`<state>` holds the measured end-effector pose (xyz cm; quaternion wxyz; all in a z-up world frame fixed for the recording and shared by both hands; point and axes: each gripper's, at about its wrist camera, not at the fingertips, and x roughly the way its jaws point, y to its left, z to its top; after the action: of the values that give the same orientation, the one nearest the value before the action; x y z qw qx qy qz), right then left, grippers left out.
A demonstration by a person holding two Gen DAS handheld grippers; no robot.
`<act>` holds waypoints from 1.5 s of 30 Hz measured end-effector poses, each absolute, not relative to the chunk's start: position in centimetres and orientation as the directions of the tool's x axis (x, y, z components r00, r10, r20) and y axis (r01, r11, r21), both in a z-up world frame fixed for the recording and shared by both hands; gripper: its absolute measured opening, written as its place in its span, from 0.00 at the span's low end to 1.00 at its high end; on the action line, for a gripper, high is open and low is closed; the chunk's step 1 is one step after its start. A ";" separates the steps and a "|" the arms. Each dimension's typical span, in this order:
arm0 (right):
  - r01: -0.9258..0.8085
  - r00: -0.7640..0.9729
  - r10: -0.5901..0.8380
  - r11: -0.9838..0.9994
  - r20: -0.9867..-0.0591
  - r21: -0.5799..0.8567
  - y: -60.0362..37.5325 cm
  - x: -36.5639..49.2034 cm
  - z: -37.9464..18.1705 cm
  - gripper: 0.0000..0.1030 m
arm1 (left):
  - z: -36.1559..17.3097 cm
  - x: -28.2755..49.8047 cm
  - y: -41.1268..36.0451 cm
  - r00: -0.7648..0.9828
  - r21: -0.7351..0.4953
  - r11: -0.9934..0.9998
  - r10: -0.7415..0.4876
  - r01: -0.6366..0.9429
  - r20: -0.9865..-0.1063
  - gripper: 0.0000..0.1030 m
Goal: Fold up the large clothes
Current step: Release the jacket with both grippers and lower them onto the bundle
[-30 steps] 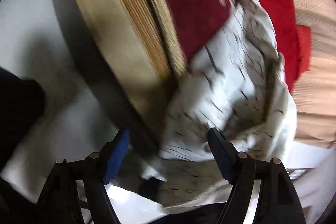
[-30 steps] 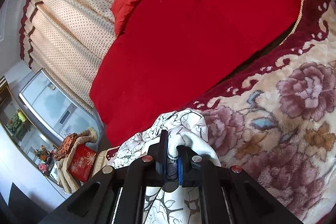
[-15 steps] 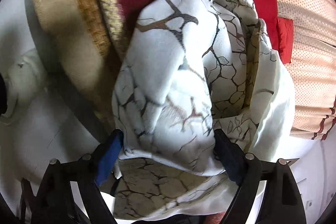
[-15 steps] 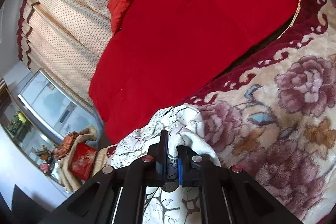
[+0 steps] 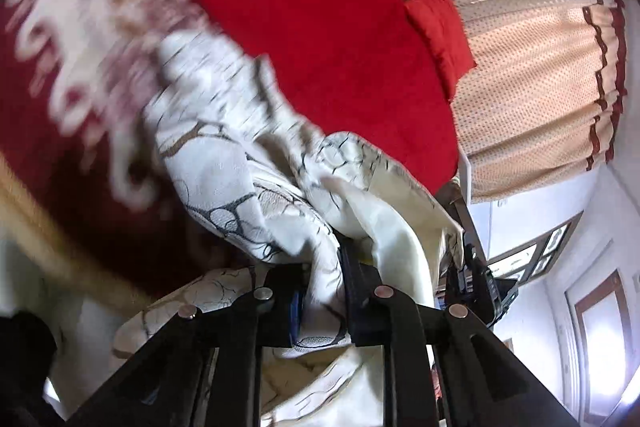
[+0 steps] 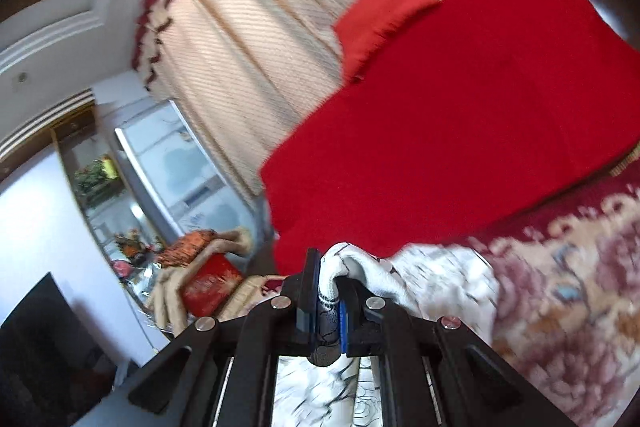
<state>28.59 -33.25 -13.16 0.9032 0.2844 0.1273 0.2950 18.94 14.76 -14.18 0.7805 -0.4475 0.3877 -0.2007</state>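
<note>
My left gripper point(image 5: 320, 291) is clamped on a bunch of the white patterned garment point(image 5: 224, 163), which trails forward-left over the floral blanket point(image 5: 76, 39). My right gripper point(image 6: 328, 301) pinches another edge (blurred); the cloth runs off to its right.

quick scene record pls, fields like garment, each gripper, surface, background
garment: white garment with dark branch print, bunched up
left gripper: shut on a fold of the garment
right gripper: shut on another bunch of it
surface: floral blanket with dark red border, under the garment
beyond: red bedspread and red pillow
background: dotted beige curtain
image quality: motion blur in both views
</note>
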 end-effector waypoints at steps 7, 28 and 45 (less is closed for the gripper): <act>-0.269 0.830 0.540 0.607 -0.141 0.748 -36.7 38.1 -12.2 0.12 | -18.1 35.9 17.8 0.475 -0.891 0.363 -0.754 -0.273 -0.453 0.56; -0.427 0.573 0.778 0.551 -0.257 0.717 -29.8 32.3 -18.5 0.87 | -23.7 29.6 19.6 0.675 -0.921 0.382 -0.659 -0.080 -0.332 0.76; -0.309 0.700 0.434 0.900 -0.567 0.307 -12.2 46.8 -14.8 0.40 | -23.6 33.6 21.5 0.758 -0.845 0.529 -0.521 -0.076 -0.394 0.77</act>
<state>46.76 -12.15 -14.81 0.9172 0.0945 0.3298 0.2026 33.64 21.50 -23.63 0.8137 -0.4655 0.3202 -0.1367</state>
